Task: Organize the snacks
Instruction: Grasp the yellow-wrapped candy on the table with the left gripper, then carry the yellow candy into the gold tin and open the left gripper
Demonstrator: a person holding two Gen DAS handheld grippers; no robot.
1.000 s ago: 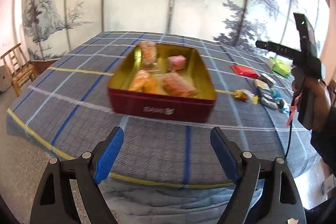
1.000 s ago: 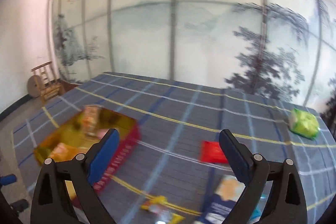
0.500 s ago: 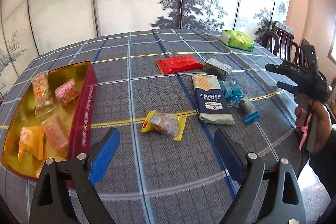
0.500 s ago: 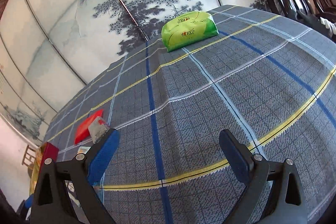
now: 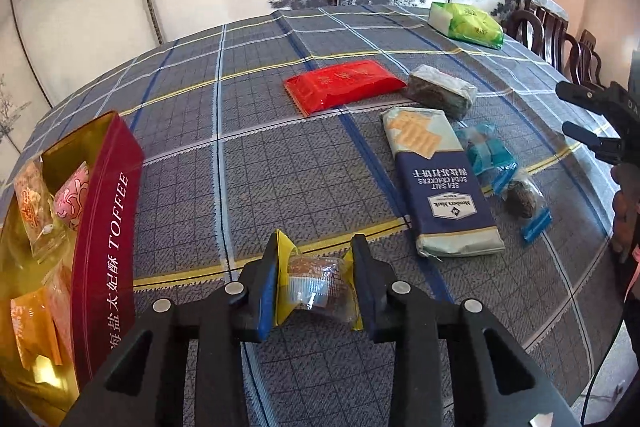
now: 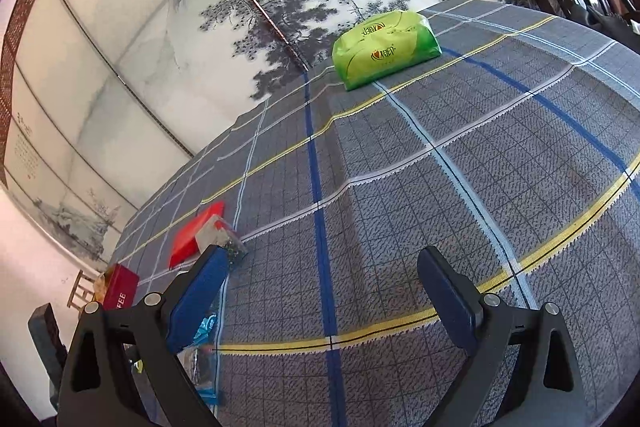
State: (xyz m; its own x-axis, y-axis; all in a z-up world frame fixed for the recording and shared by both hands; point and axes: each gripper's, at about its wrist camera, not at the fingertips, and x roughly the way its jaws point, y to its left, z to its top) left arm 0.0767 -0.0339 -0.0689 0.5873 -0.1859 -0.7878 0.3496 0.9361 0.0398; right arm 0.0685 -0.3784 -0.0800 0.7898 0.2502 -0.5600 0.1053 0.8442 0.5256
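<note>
Where the left gripper (image 5: 316,281) meets the plaid tablecloth (image 5: 248,163), its jaws have just been closing and now pinch the yellow-ended snack packet (image 5: 318,285) from both sides, the blue pads pressing the wrapper's ends. The packet lies on the cloth between the fingers, close to the table's near edge. To the left, just beside the gripper, stands the red toffee tin (image 5: 106,227), open at the top, with several wrapped snacks inside. To the right of the packet lies the blue cracker pack (image 5: 440,183), with small blue-ended packets (image 5: 496,163) just beyond it. Bare cloth separates the gripped packet from the tin wall and from the cracker pack. Farther off lie the red flat packet (image 5: 344,83) and a dark clear-wrapped block (image 5: 440,89), touching or nearly so. The green bag (image 5: 466,19) sits near the far edge.

The right gripper (image 6: 320,291) hovers with jaws wide and nothing between them, over open cloth; the green bag (image 6: 386,47) is well ahead of it.
</note>
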